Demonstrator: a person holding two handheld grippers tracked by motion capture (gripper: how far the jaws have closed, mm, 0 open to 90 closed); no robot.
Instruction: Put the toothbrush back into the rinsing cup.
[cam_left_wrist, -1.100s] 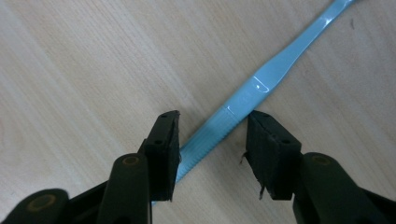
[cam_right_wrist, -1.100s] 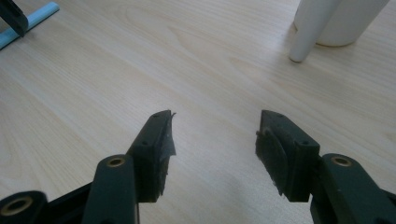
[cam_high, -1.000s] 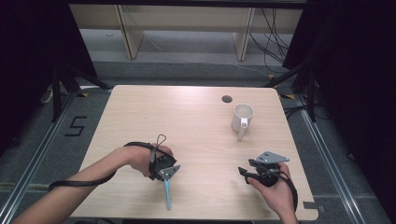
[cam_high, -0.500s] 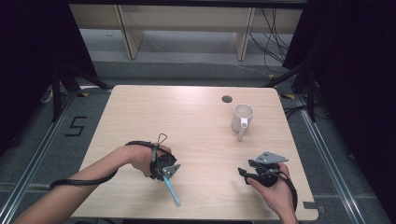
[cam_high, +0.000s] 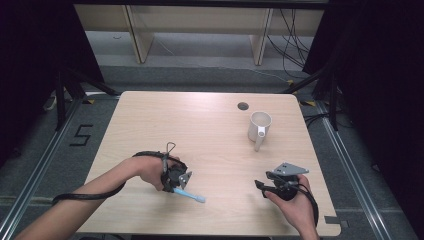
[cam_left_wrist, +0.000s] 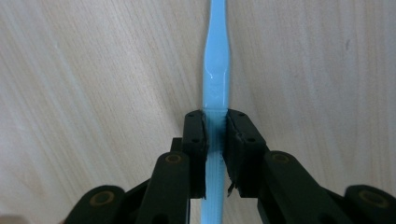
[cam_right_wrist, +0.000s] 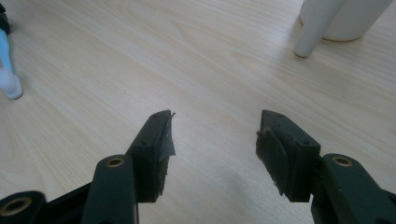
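A light blue toothbrush lies on the wooden table near its front left. My left gripper has just closed on its handle, and in the left gripper view both pads press the blue handle between them, at the left gripper. My right gripper rests at the front right with its jaws wide apart and nothing between them; in its own view the right gripper looks over bare wood. A white mug stands upright at the back right, its handle toward me.
A round cable hole sits in the table top behind the mug. The mug and the toothbrush head show at the far corners of the right gripper view. Shelving and cables stand beyond the table's far edge.
The left gripper's jaws closed onto the toothbrush handle, and the brush swung from pointing toward me to pointing right. The right hand kept still.
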